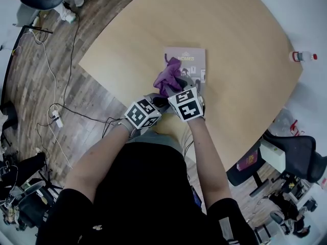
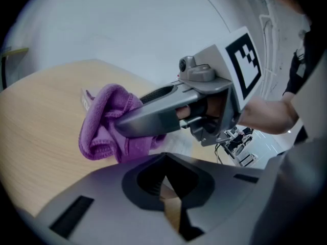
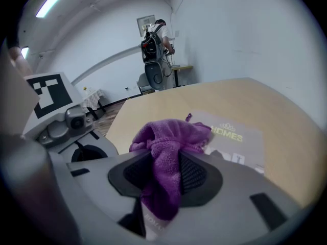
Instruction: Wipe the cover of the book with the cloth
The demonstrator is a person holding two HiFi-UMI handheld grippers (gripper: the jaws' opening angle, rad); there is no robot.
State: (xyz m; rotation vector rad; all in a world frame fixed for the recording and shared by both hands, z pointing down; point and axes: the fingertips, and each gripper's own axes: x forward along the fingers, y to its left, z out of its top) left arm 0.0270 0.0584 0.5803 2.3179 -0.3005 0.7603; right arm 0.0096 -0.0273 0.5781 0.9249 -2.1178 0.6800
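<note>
The right gripper (image 3: 162, 170) is clamped tight on the purple cloth (image 3: 171, 131), which is bunched on the near left part of the book (image 1: 193, 59). The left gripper (image 2: 164, 180), jaws together and empty, sits just left and seems off the cover. With nothing pinning it, the book may skid across the table (image 1: 245, 29) under the wipe.

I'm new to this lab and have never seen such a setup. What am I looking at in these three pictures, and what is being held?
No robot here: a person holds a hand-held gripper in each hand. One picture looks down from a camera on the person's head; the other two come from cameras riding on the hand-held grippers, looking along their jaws. On the table lies a book. The right hand-held gripper is shut on a purple cloth, held over the book. The left hand-held gripper is shut and empty, beside it.
</note>
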